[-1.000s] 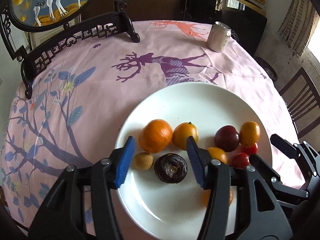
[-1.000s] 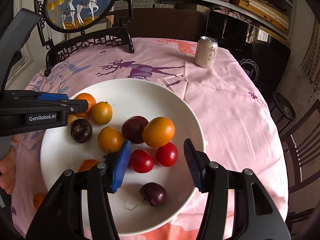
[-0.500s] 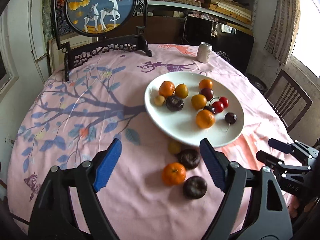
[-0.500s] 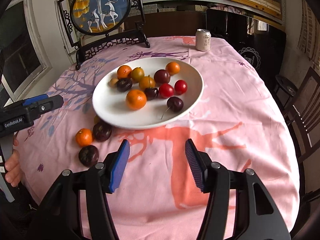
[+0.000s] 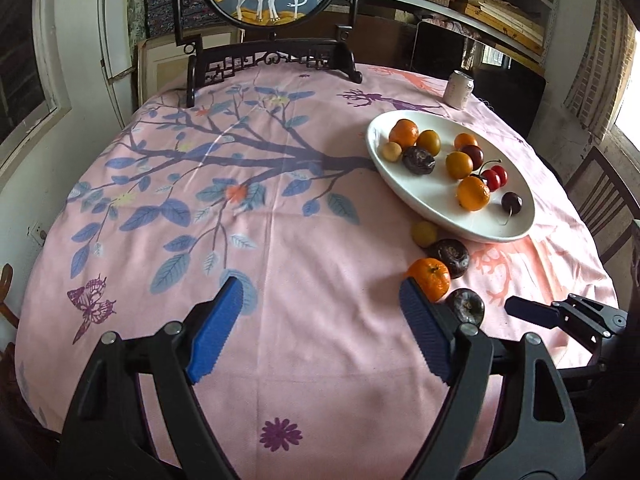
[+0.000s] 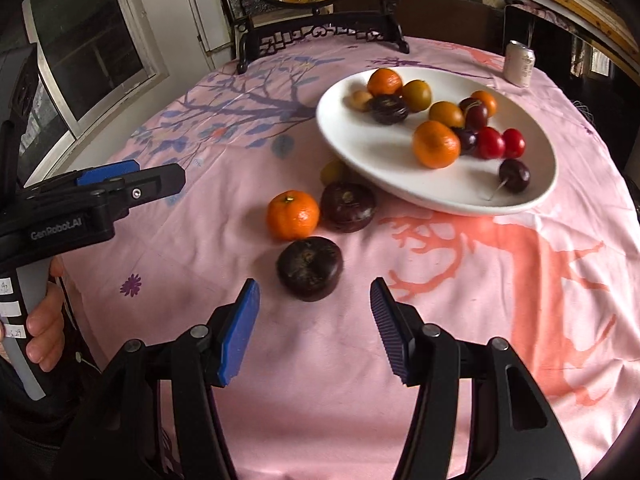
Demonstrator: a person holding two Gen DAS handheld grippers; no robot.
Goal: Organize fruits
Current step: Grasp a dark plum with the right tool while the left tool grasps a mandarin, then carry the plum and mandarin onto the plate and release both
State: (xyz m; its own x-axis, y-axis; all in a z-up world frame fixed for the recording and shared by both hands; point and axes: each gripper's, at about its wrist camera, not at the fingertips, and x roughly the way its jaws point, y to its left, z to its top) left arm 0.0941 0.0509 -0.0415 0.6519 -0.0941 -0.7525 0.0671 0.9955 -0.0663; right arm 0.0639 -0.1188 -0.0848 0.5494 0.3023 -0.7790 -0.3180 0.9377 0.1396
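My right gripper hangs over the near edge of the table, its jaws partly spread and holding nothing. Straight ahead of them, close and centred on the gap, sits a dark purple wrinkled fruit on the pink tablecloth, squat and round with no long axis to line up. Beyond it lie a tangerine, a second dark fruit and a small yellow fruit tucked against the white plate, which carries the sorted fruit. My left gripper has just been opening; its jaws stand wide and empty, with the loose fruit off beyond its right finger. I judge the right hand nearer and better lined up for the pick.
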